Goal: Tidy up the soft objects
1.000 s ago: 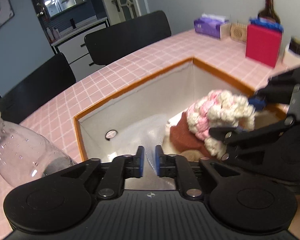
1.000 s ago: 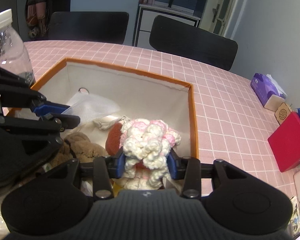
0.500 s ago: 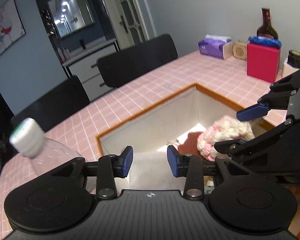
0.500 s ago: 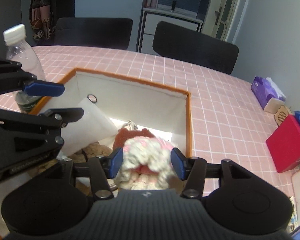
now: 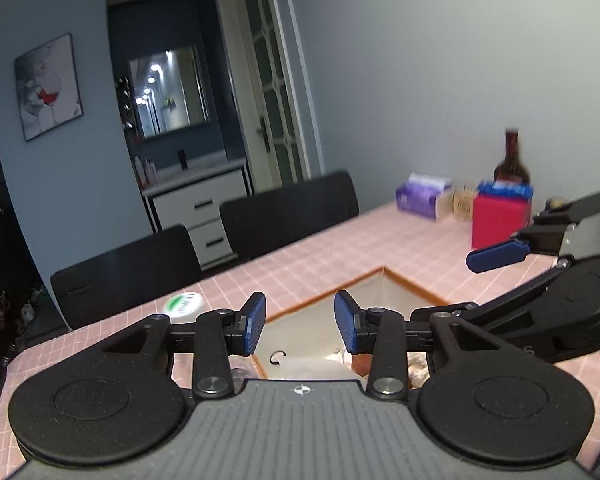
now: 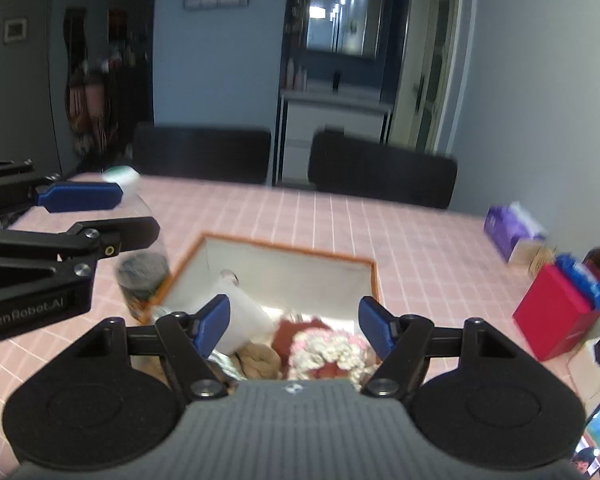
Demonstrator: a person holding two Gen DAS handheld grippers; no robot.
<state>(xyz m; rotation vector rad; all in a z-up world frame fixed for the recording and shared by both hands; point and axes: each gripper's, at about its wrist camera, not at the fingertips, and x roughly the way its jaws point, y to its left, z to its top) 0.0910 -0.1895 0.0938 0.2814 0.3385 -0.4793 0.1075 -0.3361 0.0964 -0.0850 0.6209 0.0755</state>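
We hold both grippers above the pink-tiled worktop (image 6: pixel 420 248), over the orange-rimmed storage box (image 6: pixel 288 249). Our right gripper (image 6: pixel 294 326) has its jaws spread wide and empty; our left gripper (image 5: pixel 300 326) also has its jaws apart, holding nothing. The pink-and-cream crocheted toy (image 6: pixel 328 350) lies inside the box, beside a brown plush (image 6: pixel 258 356) and a white pouch (image 6: pixel 240 318). A plastic bottle (image 6: pixel 142 270) stands just outside the box's left rim.

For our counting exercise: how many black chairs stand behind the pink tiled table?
2: one black chair on the left, another black chair to its right, both at the table's far edge. Others may be hidden.
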